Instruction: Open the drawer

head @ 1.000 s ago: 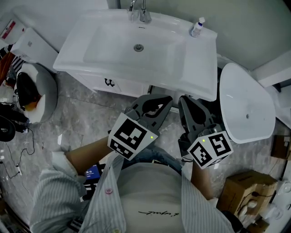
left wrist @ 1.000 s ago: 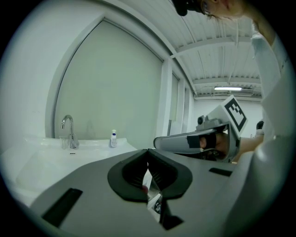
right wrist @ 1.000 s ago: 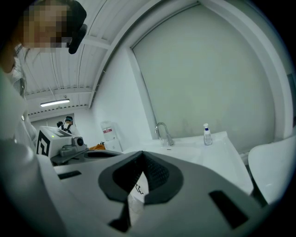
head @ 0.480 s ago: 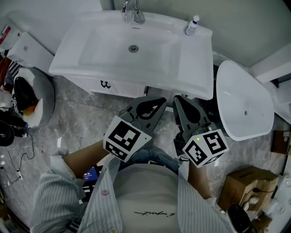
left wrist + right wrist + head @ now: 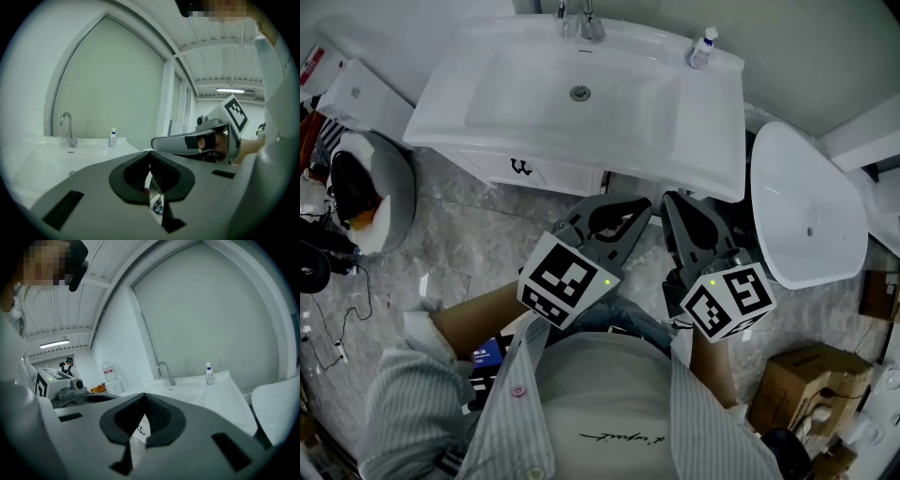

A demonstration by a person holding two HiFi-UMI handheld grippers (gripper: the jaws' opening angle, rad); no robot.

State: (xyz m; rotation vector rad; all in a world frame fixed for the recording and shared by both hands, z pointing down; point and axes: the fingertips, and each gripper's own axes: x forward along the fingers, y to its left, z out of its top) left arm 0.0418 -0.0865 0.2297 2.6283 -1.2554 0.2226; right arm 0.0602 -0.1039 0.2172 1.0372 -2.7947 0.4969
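Note:
The white vanity (image 5: 553, 173) under the washbasin (image 5: 581, 89) has a drawer front with a small black handle (image 5: 522, 169); the drawer is closed. My left gripper (image 5: 628, 208) is held in front of my body, short of the vanity's front edge, jaws shut with nothing between them. My right gripper (image 5: 677, 204) is beside it, also shut and empty. In the left gripper view the left gripper (image 5: 149, 155) has its jaws together, and the right gripper (image 5: 197, 143) shows to the right. In the right gripper view the right gripper (image 5: 143, 398) points toward the basin (image 5: 211, 390).
A tap (image 5: 581, 21) and a small bottle (image 5: 703, 49) stand on the basin. A loose white basin (image 5: 811, 211) sits to the right, with a cardboard box (image 5: 802, 394) below it. A round grey bowl (image 5: 370, 183) with dark things sits at the left on the marble floor (image 5: 459, 244).
The head view has shifted a little; both grippers keep their place in front of the vanity, still shut.

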